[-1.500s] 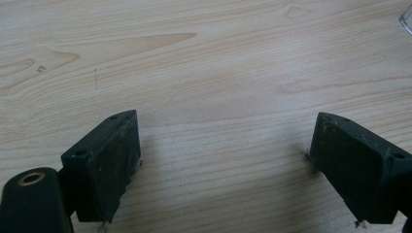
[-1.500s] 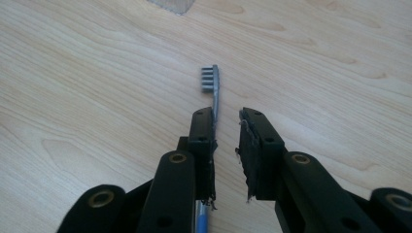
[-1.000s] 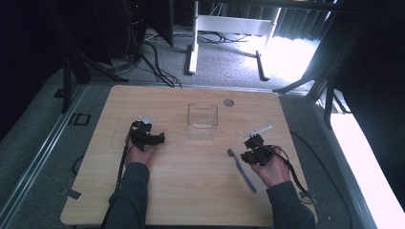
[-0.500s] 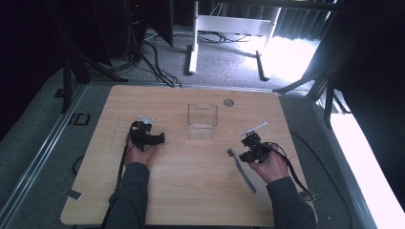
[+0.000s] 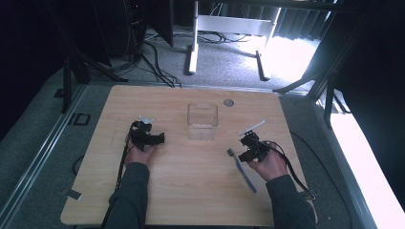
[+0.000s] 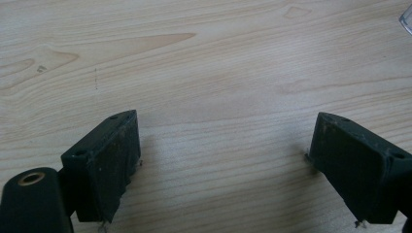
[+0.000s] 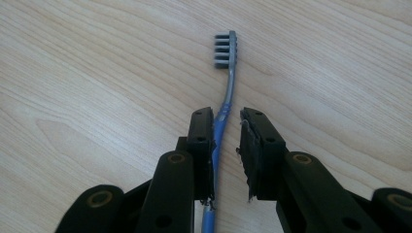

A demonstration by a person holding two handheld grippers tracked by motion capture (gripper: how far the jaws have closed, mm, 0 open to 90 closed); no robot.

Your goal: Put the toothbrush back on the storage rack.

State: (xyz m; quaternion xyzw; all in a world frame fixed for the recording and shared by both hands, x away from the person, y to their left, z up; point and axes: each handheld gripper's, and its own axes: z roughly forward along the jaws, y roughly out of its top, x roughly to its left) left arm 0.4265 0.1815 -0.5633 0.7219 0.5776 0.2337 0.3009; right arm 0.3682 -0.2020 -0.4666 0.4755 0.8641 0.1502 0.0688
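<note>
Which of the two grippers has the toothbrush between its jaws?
The right gripper: its jaws, just opening, straddle the blue toothbrush handle with a gap on one side. The left gripper stands wide over bare table.

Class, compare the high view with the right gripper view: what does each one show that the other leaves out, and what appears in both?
High view alone: the clear box mid-table, the left gripper and both of the person's forearms. Right gripper view alone: the grey bristles in close detail, and a gap between the right-hand pad and the handle. Both: the blue toothbrush lying on the wooden table, with the right gripper straddling it, jaws just opening.
</note>
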